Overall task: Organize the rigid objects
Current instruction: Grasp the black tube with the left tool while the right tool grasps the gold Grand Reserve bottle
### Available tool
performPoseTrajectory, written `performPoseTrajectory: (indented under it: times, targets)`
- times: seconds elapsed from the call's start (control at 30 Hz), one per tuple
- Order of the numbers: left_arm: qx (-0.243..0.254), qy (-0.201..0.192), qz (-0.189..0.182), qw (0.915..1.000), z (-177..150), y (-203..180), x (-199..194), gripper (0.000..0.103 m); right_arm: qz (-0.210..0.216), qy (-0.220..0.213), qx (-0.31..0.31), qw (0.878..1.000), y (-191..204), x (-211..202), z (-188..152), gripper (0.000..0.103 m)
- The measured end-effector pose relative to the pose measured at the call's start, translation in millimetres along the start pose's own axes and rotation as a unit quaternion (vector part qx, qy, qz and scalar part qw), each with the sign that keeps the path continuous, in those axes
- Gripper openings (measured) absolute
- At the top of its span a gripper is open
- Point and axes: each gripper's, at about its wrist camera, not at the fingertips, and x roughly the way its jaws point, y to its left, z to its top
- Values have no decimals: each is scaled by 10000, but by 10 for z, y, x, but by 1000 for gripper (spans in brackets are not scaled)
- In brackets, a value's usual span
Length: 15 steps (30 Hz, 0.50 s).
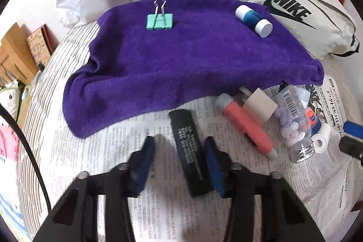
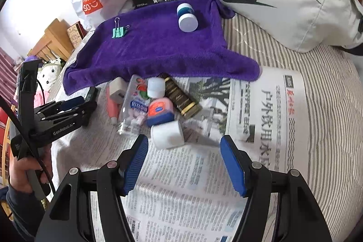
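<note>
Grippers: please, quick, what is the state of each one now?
Left gripper: open, jaws on both sides of the black rectangular bar, not yet clamped.
Right gripper: open wide, holding nothing, the white tape roll just ahead.

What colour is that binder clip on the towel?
Mint green with silver wire handles; the binder clip shows best in the left wrist view.

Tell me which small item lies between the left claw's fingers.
The black tube on the newspaper; the pink tube and clear bottle lie farther right.

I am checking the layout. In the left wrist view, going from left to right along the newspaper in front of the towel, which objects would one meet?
Black bar between the open jaws → coral tube → clear bottle of pills → white tape roll.
</note>
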Motion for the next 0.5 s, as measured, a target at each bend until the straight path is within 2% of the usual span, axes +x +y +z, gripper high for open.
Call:
performPoseTrajectory:
  times: [0.13, 0.23, 0.37, 0.5]
  targets:
    - [128, -90, -27, 9999, 12, -44, -3, 24, -71, 13, -256, 9996, 21, 112, 137, 66]
    - [61, -89, -135, 9998, 10, -3, -14, 24, -55, 60, -441, 9990, 11, 244, 280, 61]
    - [62, -54, -183, 9998, -8, 12, -26, 24, -404, 189, -783, 9959, -12, 378, 397, 58]
    - [55, -54, -218, 9997, -15, 16, -35, 24, -485, 341, -1218, 9908, 33, 508, 440, 54]
